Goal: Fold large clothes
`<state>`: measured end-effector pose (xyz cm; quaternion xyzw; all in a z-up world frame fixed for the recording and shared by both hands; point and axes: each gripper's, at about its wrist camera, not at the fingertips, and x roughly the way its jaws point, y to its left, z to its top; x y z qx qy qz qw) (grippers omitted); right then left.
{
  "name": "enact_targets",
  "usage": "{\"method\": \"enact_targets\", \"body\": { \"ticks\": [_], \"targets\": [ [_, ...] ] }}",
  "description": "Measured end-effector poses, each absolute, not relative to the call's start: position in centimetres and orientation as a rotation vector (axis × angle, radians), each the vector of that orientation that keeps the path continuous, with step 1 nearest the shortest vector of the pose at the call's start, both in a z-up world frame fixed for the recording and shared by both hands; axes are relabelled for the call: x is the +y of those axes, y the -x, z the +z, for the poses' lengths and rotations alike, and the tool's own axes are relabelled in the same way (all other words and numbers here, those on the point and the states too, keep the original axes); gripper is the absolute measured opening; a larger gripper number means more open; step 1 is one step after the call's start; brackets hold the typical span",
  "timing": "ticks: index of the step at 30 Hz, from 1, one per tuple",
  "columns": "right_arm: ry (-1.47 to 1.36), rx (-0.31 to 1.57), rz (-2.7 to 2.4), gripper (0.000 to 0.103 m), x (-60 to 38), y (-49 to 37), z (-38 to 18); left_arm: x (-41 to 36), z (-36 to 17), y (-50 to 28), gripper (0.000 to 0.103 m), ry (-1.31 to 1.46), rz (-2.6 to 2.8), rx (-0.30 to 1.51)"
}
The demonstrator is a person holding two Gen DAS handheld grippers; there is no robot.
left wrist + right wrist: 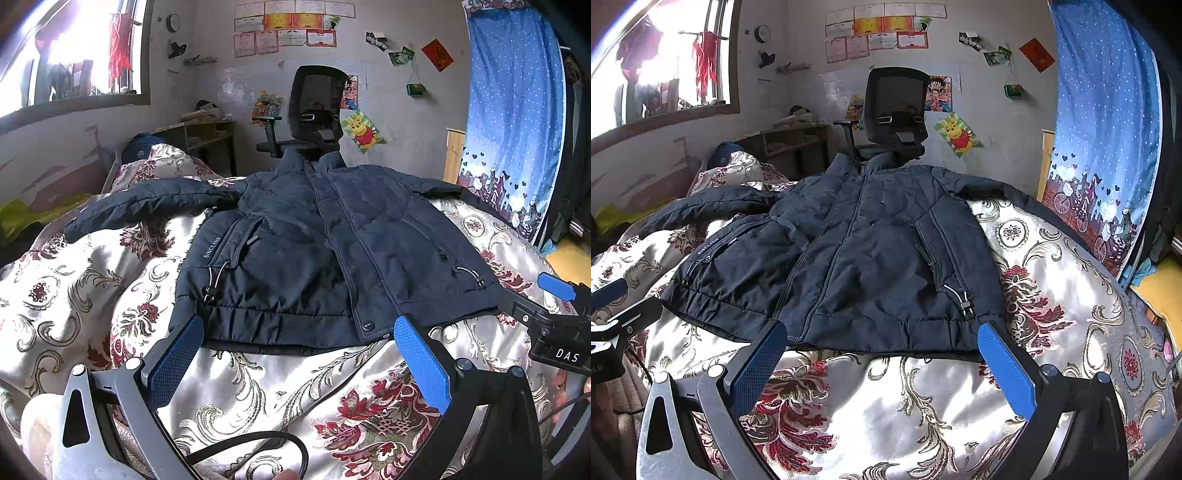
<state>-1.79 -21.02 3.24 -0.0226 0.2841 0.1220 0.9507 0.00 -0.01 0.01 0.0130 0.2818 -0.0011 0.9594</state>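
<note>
Left gripper (299, 345): jaws apart, empty, hovering just short of the hem at 6 o'clock of the jacket (295, 243). Jacket spread front-up on the quilt (258, 384), zipped, collar toward 12 o'clock, one sleeve (147, 206) stretched out toward 9 o'clock, the other trailing toward 3 o'clock. Right gripper (882, 347): likewise wide apart, holding nothing, near the hem's right corner. No fold made yet, judging by the flat lay; sleeves and body all left to do.
</note>
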Motion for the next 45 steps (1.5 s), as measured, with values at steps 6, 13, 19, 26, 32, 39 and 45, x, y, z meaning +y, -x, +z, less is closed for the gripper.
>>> {"method": "enact_targets", "body": {
  "ticks": [6,13,19,26,32,39,45],
  "targets": [
    [0.046,0.578,0.249,0.103,-21.0,1.8,3.2,0.0,0.0,0.0,0.101,-0.027,-0.002,0.572],
    [0.045,0.58,0.248,0.103,-21.0,1.8,3.2,0.0,0.0,0.0,0.101,-0.028,-0.002,0.571],
    [0.05,0.587,0.247,0.103,-21.2,1.7,3.2,0.0,0.0,-0.1,0.101,-0.029,-0.001,0.576],
    [0.007,0.629,0.213,0.103,-22.2,0.4,3.7,-0.2,0.1,-1.6,0.101,-0.026,-0.014,0.645],
    [-0.015,0.598,0.157,0.103,-25.0,-4.3,6.9,-1.0,2.2,-6.1,0.101,-0.007,-0.057,0.67],
    [-0.204,0.619,0.057,0.103,-31.6,-13.6,8.5,-2.7,4.5,-16.7,0.101,0.049,-0.127,0.733],
    [-0.516,0.702,-0.15,0.103,-41.2,-20.6,6.5,-4.8,4.8,-25.4,0.101,-0.014,-0.153,0.724]
  ]
}}
